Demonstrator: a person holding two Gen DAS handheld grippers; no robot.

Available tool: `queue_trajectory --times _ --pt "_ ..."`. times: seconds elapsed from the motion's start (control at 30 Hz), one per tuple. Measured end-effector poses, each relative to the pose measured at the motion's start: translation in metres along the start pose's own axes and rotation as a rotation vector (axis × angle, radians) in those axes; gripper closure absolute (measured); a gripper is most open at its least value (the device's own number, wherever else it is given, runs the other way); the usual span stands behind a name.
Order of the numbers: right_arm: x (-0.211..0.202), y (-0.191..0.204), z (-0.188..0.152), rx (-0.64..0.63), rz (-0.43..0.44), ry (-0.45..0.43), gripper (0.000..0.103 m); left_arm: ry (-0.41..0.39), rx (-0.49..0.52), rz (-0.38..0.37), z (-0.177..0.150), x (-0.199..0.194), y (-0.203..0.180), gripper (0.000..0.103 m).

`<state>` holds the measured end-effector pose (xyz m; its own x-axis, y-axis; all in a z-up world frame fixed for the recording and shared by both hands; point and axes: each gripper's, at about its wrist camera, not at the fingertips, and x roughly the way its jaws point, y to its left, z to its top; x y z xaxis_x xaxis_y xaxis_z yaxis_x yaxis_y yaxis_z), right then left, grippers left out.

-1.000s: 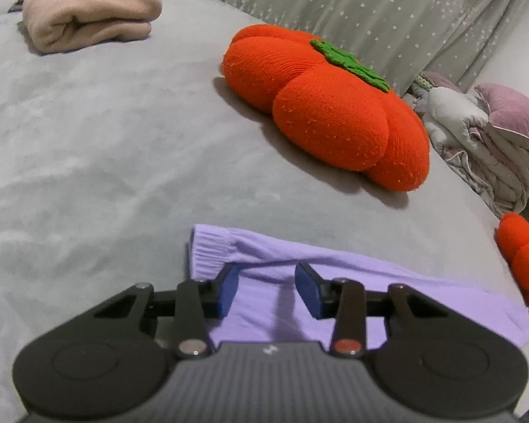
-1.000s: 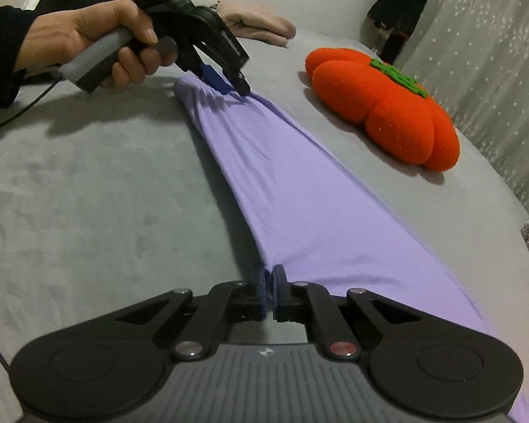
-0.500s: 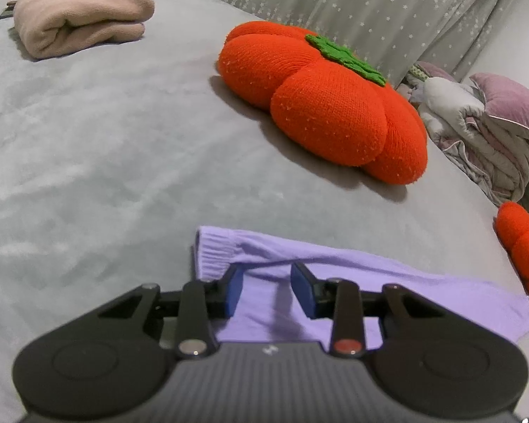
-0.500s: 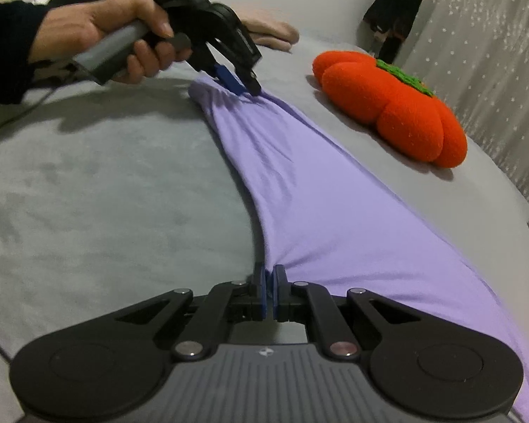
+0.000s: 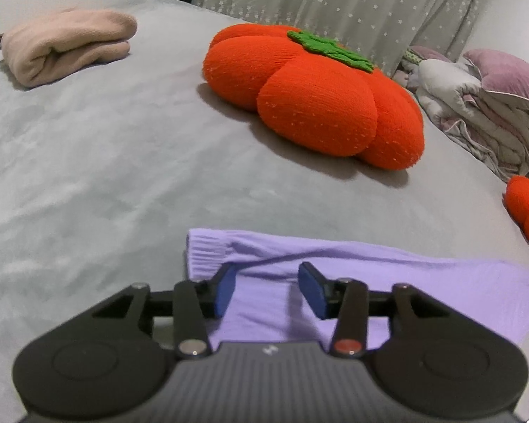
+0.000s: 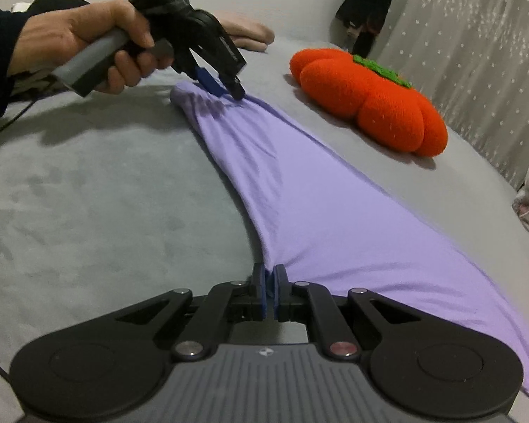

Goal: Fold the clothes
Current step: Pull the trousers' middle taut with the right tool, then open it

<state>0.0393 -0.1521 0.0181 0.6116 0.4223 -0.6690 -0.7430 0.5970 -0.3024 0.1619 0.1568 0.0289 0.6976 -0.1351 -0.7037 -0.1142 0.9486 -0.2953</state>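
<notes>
My right gripper [image 6: 268, 292] has its jaws clenched on a pinch of the purple garment [image 6: 310, 211] at lower centre of the right wrist view. My left gripper [image 5: 267, 290] has its jaws released, straddling the cloth just behind the ribbed cuff [image 5: 208, 257] without gripping it.

The garment lies on the grey bed [image 6: 105, 194] as one long, narrow strip. Its long axis runs from the cuffed end at upper left of the right wrist view, under the left gripper [image 6: 222, 88], down to the wide end at lower right. The cuffed end points toward the folded pink garment [image 5: 67, 49] at upper left of the left wrist view.

Judgement: the purple piece appears doubled lengthwise but not folded across its length, so cross folds remain. The pink piece lies folded already. An orange pumpkin cushion [image 5: 317, 98] sits well apart.
</notes>
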Motion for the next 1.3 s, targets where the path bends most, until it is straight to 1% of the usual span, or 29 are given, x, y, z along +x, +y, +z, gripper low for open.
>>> queue_trajectory --times 0.1,0.17,0.23,0.3,0.37,0.43,0.47,0.5,0.6,0.63,0.67,0.73,0.8,0.87,0.9,0.97,1.03,1.07,1.13,1.17,1.2,1.27,1.3 --pt "-0.009 -0.004 0.003 0.041 0.041 -0.038 0.099 -0.002 0.03 0.01 -0.001 -0.001 -0.005 0.054" --pt "-0.01 -0.006 0.001 0.033 0.008 -0.034 0.099 -0.004 0.052 0.021 -0.002 -0.002 -0.009 0.052" --pt "-0.011 -0.008 -0.001 0.032 -0.024 -0.03 0.099 -0.01 0.067 0.031 -0.002 -0.006 -0.011 0.046" --pt "-0.017 -0.023 -0.008 0.07 -0.044 -0.021 0.097 -0.026 0.081 0.045 0.0 -0.014 -0.013 0.037" --pt "-0.025 -0.04 -0.017 0.086 -0.085 -0.006 0.096 -0.047 0.096 0.061 0.002 -0.024 -0.015 0.032" --pt "-0.035 -0.059 -0.026 0.095 -0.139 0.012 0.087 -0.069 0.11 0.076 0.005 -0.035 -0.017 0.032" --pt "-0.04 -0.068 -0.031 0.1 -0.166 0.021 0.075 -0.08 0.117 0.084 0.006 -0.04 -0.019 0.032" --pt "-0.043 -0.079 -0.038 0.12 -0.19 0.037 0.068 -0.091 0.125 0.092 0.007 -0.045 -0.02 0.032" --pt "-0.046 -0.127 -0.068 0.306 -0.237 0.102 0.067 -0.12 0.236 0.064 -0.007 -0.068 -0.049 0.033" --pt "-0.049 -0.148 -0.078 0.447 -0.241 0.11 0.067 -0.118 0.283 0.042 -0.018 -0.072 -0.064 0.033" --pt "-0.054 -0.172 -0.09 0.617 -0.225 0.094 0.067 -0.117 0.331 0.021 -0.029 -0.076 -0.079 0.033" --pt "-0.064 -0.208 -0.112 0.892 -0.184 0.034 0.067 -0.086 0.47 -0.044 -0.064 -0.076 -0.119 0.034" --pt "-0.07 -0.233 -0.135 1.105 -0.184 -0.008 0.067 -0.057 0.615 -0.102 -0.1 -0.074 -0.157 0.035" --pt "-0.072 -0.245 -0.151 1.187 -0.206 -0.027 0.067 -0.068 0.737 -0.13 -0.127 -0.069 -0.184 0.037" --pt "-0.073 -0.25 -0.156 1.215 -0.225 -0.033 0.067 -0.07 0.773 -0.137 -0.137 -0.066 -0.194 0.039" --pt "-0.078 -0.262 -0.172 1.312 -0.247 -0.073 0.067 -0.05 0.766 -0.145 -0.142 -0.057 -0.201 0.042" --pt "-0.083 -0.277 -0.193 1.444 -0.261 -0.125 0.067 -0.038 0.726 -0.15 -0.141 -0.05 -0.2 0.044" --pt "-0.085 -0.285 -0.204 1.516 -0.267 -0.153 0.067 -0.041 0.728 -0.153 -0.141 -0.05 -0.2 0.047" --pt "-0.087 -0.296 -0.224 1.611 -0.299 -0.196 0.067 -0.046 0.732 -0.16 -0.141 -0.051 -0.2 0.052" --pt "-0.088 -0.302 -0.232 1.628 -0.304 -0.221 0.068 -0.048 0.734 -0.163 -0.141 -0.051 -0.2 0.06" --pt "-0.088 -0.305 -0.235 1.632 -0.314 -0.233 0.068 -0.051 0.736 -0.166 -0.142 -0.051 -0.201 0.063" --pt "-0.091 -0.313 -0.238 1.624 -0.354 -0.243 0.068 -0.056 0.74 -0.173 -0.142 -0.051 -0.201 0.063" --pt "-0.093 -0.317 -0.239 1.621 -0.388 -0.242 0.068 -0.059 0.742 -0.176 -0.142 -0.051 -0.201 0.064"
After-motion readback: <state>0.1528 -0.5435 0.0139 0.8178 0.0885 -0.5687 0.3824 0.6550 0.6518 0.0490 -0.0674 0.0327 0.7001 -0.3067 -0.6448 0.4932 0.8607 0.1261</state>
